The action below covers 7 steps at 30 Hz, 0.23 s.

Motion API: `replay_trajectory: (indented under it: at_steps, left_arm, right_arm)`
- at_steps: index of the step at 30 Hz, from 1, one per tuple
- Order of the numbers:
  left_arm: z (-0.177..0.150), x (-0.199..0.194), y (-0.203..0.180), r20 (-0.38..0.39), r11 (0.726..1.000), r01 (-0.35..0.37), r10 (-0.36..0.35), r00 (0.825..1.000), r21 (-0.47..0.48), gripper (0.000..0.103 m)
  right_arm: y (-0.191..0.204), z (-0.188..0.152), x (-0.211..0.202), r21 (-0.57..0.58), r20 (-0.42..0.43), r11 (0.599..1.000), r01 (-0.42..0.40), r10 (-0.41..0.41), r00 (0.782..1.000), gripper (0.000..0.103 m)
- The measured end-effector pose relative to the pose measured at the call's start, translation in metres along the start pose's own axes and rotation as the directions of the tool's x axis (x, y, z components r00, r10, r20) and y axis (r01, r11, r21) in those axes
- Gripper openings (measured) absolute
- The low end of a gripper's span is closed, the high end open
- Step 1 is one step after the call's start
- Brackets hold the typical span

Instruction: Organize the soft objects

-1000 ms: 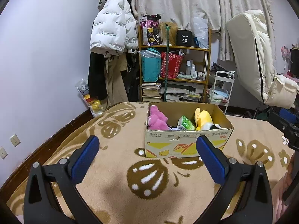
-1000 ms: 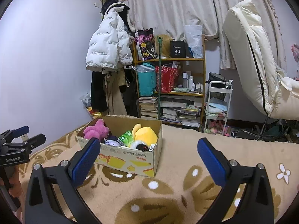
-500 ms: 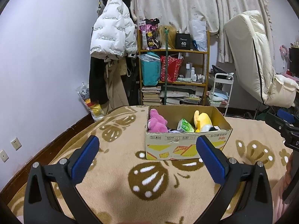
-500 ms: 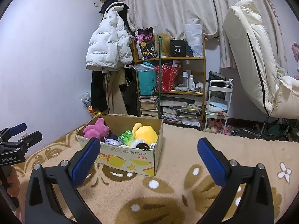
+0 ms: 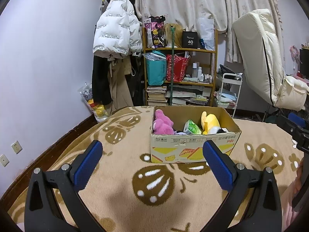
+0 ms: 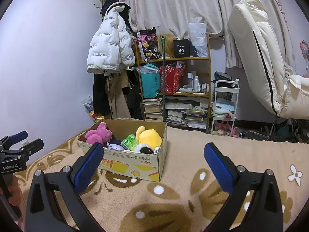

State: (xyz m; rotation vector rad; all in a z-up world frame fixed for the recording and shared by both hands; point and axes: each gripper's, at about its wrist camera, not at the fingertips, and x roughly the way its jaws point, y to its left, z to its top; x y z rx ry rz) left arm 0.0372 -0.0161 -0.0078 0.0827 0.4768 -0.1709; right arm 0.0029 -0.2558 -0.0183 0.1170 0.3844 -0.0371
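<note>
A cardboard box (image 5: 193, 148) (image 6: 133, 165) stands on the beige patterned blanket (image 5: 123, 174). Inside lie a pink plush (image 5: 162, 124) (image 6: 98, 135), a yellow plush (image 5: 209, 122) (image 6: 149, 137), a green packet (image 5: 191, 128) (image 6: 129, 140) and a dark-and-white soft toy (image 6: 144, 148). My left gripper (image 5: 152, 164) is open, held back from the box's front wall, nothing between its blue pads. My right gripper (image 6: 153, 166) is open too, to the right of the box's corner, empty. Each gripper shows at the edge of the other's view.
Behind the bed stand a wooden shelf (image 5: 179, 77) with bags, books and bottles, a coat rack with a white puffer jacket (image 5: 115, 34), a small white cart (image 5: 229, 92) and a cream recliner (image 5: 266, 61). The wall (image 5: 48, 67) runs along the bed's left edge.
Both cameras have tilted up slightly, so the box sits a little lower and nearer in view. The fingers stay spread and empty; nothing in the box moved.
</note>
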Motion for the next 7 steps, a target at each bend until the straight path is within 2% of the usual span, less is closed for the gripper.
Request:
replay_trajectory:
  at_steps: [7]
  left_arm:
    - [-0.002,0.0022,0.0003,-0.002,1.0,-0.005,0.005,1.0,0.0,0.102]
  right_arm:
    - [0.0016,-0.0032,0.0014,0.001,0.005,1.0,0.004,-0.004,1.0,0.103]
